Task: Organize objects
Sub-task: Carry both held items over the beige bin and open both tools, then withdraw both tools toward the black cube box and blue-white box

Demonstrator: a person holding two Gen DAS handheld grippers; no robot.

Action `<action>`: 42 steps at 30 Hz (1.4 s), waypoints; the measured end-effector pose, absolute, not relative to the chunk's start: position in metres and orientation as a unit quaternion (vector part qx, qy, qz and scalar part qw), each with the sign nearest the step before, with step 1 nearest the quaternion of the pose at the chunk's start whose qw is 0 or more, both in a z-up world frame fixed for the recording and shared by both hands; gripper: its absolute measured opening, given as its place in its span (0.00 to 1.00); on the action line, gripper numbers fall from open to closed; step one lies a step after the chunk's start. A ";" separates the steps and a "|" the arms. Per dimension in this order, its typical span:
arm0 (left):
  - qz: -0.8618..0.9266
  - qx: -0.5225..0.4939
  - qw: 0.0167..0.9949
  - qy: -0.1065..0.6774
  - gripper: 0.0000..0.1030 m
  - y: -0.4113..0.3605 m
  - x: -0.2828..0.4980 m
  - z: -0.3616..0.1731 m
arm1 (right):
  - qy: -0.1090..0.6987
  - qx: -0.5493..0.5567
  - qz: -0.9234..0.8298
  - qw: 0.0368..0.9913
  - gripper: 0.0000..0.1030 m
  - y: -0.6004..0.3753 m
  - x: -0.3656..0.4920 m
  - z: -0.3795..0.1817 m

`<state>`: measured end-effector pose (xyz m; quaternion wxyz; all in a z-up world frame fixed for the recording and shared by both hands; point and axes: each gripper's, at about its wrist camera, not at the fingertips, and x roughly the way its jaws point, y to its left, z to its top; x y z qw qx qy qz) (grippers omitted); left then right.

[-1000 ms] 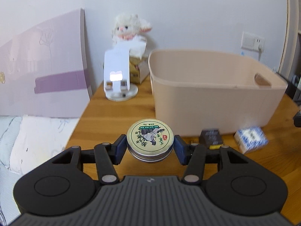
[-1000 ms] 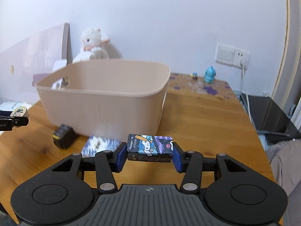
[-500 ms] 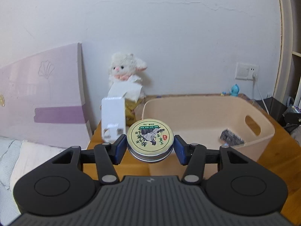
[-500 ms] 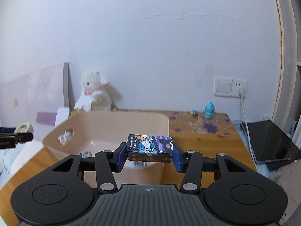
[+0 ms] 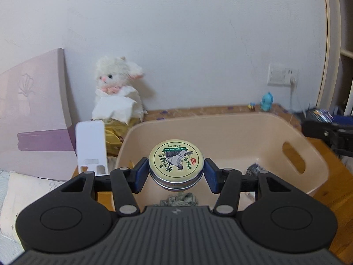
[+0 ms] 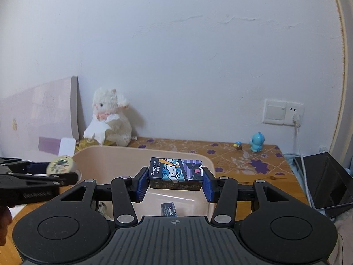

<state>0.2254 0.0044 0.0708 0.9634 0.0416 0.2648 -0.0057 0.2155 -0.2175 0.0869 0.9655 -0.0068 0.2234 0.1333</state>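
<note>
Blue-padded left gripper (image 5: 176,174) clamps a round balm tin (image 5: 176,162) above the beige bin (image 5: 313,154); right gripper (image 6: 175,183) pinches a cartoon-printed box (image 6: 176,173) over the same bin.

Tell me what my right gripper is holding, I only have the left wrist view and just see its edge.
Observer: The right gripper is shut on a cartoon-printed box.
Operator: Is it over the bin?
Observer: Yes, it hangs above the beige bin, near its right end.
Operator: Anything under it?
Observer: A small dark packet lies on the bin floor just below.
</note>
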 end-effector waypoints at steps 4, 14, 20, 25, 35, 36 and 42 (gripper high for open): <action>-0.011 0.041 0.955 0.294 0.54 0.002 0.245 0.056 | 0.252 -0.030 0.135 0.958 0.45 -0.199 0.235 0.073; -0.010 0.051 0.934 0.354 0.55 0.004 0.269 0.021 | 0.306 -0.066 0.134 0.940 0.45 -0.176 0.252 0.032; -0.012 0.043 0.929 0.366 0.55 0.004 0.270 0.022 | 0.318 -0.074 0.133 0.936 0.51 -0.176 0.254 0.024; -0.008 0.051 0.938 0.342 0.72 0.001 0.259 0.032 | 0.296 -0.057 0.138 0.943 0.65 -0.183 0.245 0.033; 0.016 0.042 0.950 0.310 0.86 0.014 0.225 0.056 | 0.256 -0.042 0.125 0.958 1.00 -0.207 0.211 0.064; 0.016 0.040 0.950 0.309 0.87 0.016 0.221 0.058 | 0.258 -0.041 0.124 0.957 1.00 -0.209 0.208 0.064; 0.019 0.047 0.951 0.305 0.88 0.027 0.189 0.065 | 0.273 -0.039 0.116 0.954 1.00 -0.222 0.188 0.060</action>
